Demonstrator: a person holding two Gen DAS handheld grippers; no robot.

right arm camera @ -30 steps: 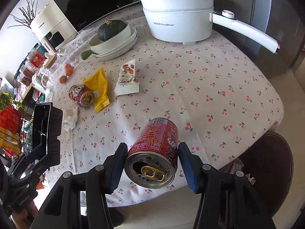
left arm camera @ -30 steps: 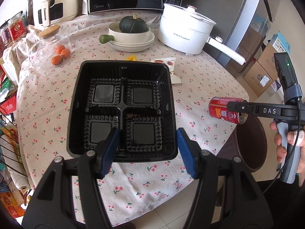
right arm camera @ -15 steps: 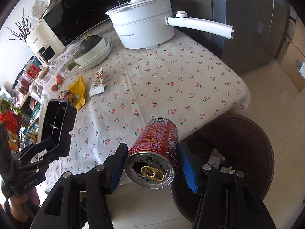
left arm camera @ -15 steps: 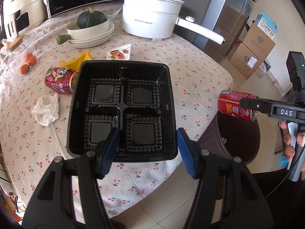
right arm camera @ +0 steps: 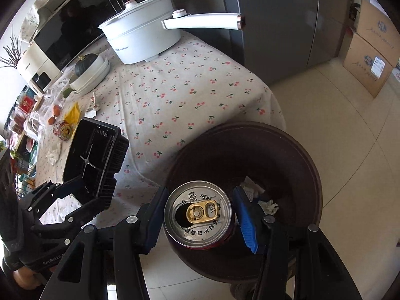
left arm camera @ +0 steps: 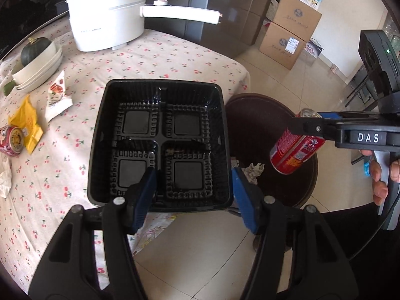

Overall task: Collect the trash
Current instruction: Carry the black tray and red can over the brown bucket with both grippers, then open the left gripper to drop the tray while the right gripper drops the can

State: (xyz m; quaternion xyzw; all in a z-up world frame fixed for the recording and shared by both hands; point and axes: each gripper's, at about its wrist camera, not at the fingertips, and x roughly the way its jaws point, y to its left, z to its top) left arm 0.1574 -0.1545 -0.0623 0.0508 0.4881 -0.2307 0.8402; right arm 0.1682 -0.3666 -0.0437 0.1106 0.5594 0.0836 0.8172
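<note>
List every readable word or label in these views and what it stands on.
"DAS": right gripper body.
"GenRobot": left gripper body, rest cut off.
"Royalstar": white pot.
Held red can lid print, the boxes' labels and the table's wrappers: too small or blurred.

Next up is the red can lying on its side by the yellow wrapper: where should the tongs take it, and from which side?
Probably from above, across the middle of the red can's round body, one finger on each curved side. It lies on the tablecloth with its lid end facing the table edge; the yellow wrapper crowds one side, so keep off the ends.
</note>
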